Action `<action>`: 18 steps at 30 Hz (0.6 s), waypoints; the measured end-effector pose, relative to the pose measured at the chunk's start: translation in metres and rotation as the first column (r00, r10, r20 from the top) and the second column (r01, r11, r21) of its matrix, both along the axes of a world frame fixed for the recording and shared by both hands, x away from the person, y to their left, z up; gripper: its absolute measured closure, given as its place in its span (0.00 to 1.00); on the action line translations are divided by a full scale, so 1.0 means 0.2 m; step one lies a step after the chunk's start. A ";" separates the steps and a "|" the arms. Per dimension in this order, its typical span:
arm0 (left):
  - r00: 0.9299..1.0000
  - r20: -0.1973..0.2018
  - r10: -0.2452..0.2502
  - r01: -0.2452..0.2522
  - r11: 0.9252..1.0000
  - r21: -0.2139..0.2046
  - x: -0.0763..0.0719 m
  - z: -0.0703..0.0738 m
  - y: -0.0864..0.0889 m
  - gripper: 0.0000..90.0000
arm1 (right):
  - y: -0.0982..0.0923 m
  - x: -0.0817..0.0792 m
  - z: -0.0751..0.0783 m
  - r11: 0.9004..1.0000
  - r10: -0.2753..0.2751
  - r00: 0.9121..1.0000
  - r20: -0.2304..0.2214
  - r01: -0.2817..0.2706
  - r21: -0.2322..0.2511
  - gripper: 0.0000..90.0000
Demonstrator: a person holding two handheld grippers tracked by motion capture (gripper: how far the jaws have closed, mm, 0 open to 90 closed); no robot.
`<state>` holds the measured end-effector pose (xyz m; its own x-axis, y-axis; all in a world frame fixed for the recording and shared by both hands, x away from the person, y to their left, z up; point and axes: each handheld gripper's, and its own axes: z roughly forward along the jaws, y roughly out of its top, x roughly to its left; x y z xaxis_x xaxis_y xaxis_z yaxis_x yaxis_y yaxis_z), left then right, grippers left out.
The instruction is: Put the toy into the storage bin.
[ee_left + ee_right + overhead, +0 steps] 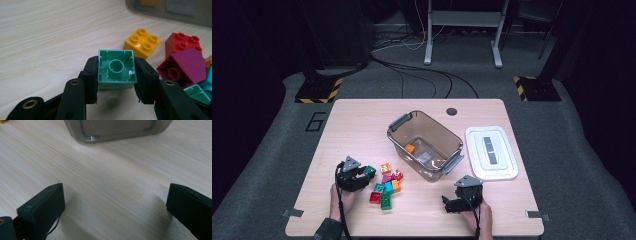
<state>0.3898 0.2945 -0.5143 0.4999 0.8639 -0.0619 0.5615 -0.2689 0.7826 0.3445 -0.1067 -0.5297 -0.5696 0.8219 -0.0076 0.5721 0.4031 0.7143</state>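
The clear plastic bin [175,10] was cut off at the top of the left gripper view, its contents blurred; the right gripper view caught just its lower wall. On the carpet beside the table [362,120], a taped figure read "6". The green brick [117,70] was a square, hollow-bottomed piece, its underside tube facing the camera. It was clamped between the pads of the left gripper [116,82], at the left edge of the brick pile [386,189]. The right gripper [115,205] was spread wide over bare wood.
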 end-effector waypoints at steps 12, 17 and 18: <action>0.999 0.033 -0.008 0.009 1.000 -0.009 0.01 0.09 -0.01 0.65 | 0.00 0.00 0.00 1.000 -0.008 1.000 -0.005 0.008 0.000 0.00; 0.999 0.046 -0.015 0.015 1.000 -0.004 0.02 0.13 -0.02 0.65 | 0.00 0.00 0.00 1.000 -0.008 1.000 -0.005 0.008 -0.002 0.00; 0.999 0.045 -0.019 0.019 1.000 -0.002 0.02 0.14 -0.03 0.65 | 0.00 0.00 0.00 1.000 -0.005 1.000 -0.003 0.005 -0.005 0.00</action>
